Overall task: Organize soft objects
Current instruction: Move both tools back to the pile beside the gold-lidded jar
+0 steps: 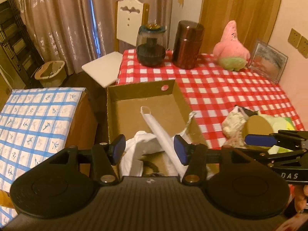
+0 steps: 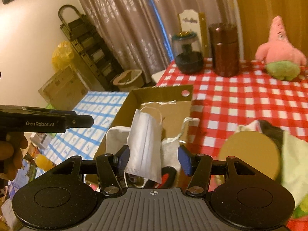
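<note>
Where a red-checked cloth covers the surface (image 1: pixel 221 84), shiny curtains (image 1: pixel 57 23) are seen behind; a pleated mask (image 2: pixel 144 144) lies in the cardboard box (image 1: pixel 142 90), both grippers' jaws parted, empty.

White lettering "GenRobot.AI" is showing on the left hand-held gripper (image 2: pixel 84 120); the right hand-held gripper (image 1: pixel 258 140) is apparently showing "DAS", partly cut off.

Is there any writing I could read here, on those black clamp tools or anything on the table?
"GenRobot.AI": white letters on the side of the left gripper, seen from the right wrist view.
"DAS": white letters on the side of the right gripper; the word's start is cut off.
The framed picture on the table shows no legible text; it is too blurred.
</note>
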Available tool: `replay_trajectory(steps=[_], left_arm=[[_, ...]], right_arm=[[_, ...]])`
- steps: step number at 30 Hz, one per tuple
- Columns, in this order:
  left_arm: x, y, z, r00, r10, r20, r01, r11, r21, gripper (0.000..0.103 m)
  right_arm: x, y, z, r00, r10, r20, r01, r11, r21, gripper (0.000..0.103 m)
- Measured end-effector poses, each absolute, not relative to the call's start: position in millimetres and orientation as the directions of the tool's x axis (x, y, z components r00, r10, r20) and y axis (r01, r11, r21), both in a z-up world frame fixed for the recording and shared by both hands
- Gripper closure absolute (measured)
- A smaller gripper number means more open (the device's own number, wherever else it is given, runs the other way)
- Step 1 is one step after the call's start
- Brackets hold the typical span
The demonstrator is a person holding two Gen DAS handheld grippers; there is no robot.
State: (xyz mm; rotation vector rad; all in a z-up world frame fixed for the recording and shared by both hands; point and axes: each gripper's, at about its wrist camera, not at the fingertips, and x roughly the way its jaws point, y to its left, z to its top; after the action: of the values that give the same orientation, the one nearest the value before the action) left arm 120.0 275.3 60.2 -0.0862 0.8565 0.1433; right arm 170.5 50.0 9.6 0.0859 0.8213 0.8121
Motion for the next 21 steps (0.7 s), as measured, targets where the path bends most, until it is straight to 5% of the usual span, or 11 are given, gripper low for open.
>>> replay_trajectory(steps=[21], left_arm=[[40, 130, 87, 0.758, -0.013, -0.652, -0.067, 0.993, -0.097, 0.039]], right_arm=[[80, -131, 44, 0.629, 0.506, -0.590, -0.411, 0.861, 0.300, 0.047]])
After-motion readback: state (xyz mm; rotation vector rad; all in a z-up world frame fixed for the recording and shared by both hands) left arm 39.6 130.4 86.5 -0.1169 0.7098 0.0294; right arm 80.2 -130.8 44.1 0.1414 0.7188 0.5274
